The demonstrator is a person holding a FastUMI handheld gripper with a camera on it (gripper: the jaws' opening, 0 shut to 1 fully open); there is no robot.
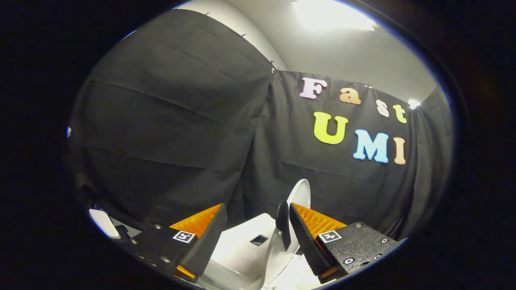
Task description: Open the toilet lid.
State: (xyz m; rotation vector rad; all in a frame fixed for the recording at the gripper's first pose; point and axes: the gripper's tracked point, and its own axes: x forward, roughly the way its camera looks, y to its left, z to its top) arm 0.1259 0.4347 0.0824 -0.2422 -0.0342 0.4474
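My gripper (256, 215) is open, its fingers spread wide with nothing pressed between them. The white toilet lid (301, 192) stands raised, seen nearly edge-on, just inside the right finger (312, 225). A dark oval piece (283, 223) on the lid's edge lies right beside that finger; I cannot tell whether they touch. Beyond the gap between the fingers sits the white cistern (242, 245), with a small dark rectangular recess (258, 240) in its top. The left finger (201, 225) is apart from the lid.
Black cloth walls (173, 121) close in behind the toilet and meet in a corner just past the lid. A small white rounded object (104, 223) sits outside the left finger. A bright ceiling light (334, 16) glows overhead.
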